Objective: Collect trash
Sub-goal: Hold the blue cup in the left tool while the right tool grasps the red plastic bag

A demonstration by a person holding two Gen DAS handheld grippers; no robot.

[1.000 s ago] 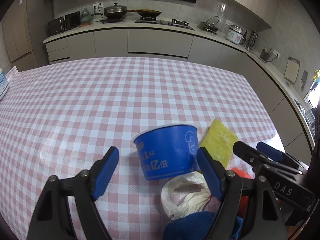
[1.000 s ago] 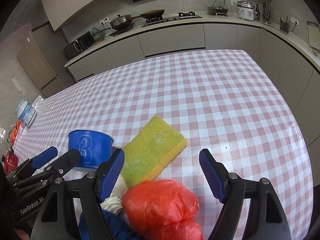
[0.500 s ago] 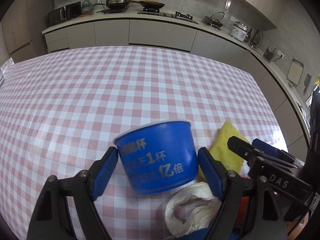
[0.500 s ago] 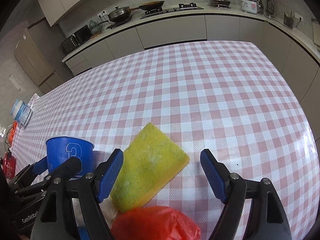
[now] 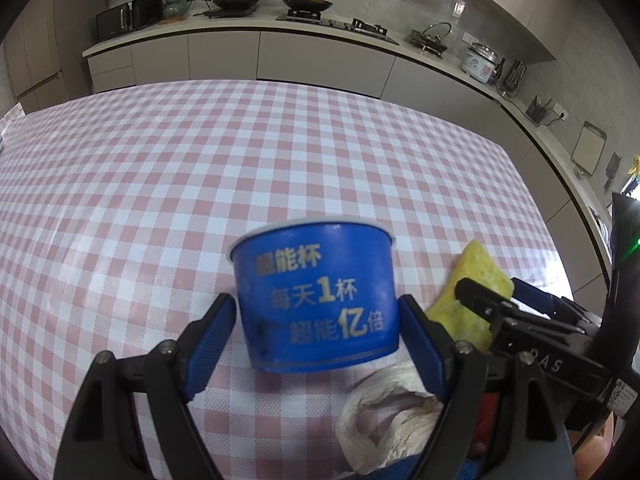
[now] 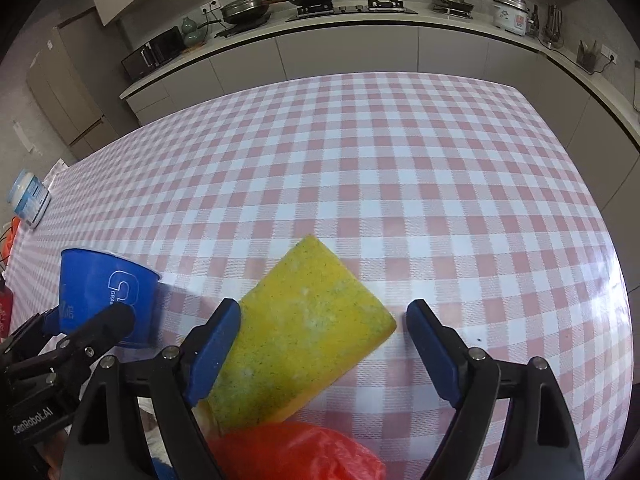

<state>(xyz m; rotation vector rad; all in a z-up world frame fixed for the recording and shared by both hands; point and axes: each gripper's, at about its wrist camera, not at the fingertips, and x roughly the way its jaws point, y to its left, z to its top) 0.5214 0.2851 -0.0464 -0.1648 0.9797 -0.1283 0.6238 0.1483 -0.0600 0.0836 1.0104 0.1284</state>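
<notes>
Left claw (image 5: 316, 320) brackets the light, crushable blue cup (image 5: 316, 296) at mid-wall; right claw (image 6: 322, 340) gapes wide around the soft sponge (image 6: 304, 336).

Pink-and-white checked tablecloth (image 5: 280, 152), blue cup (image 5: 316, 296) with gold and white lettering, speckled yellow sponge (image 6: 304, 336), crumpled red bag (image 6: 296, 452), off-white wad (image 5: 384, 404). Blue pads (image 6: 216, 344) on black grippers.

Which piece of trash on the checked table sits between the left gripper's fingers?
The blue paper cup, upright between the left gripper. The yellow sponge lies flat, between the right gripper instead.
</notes>
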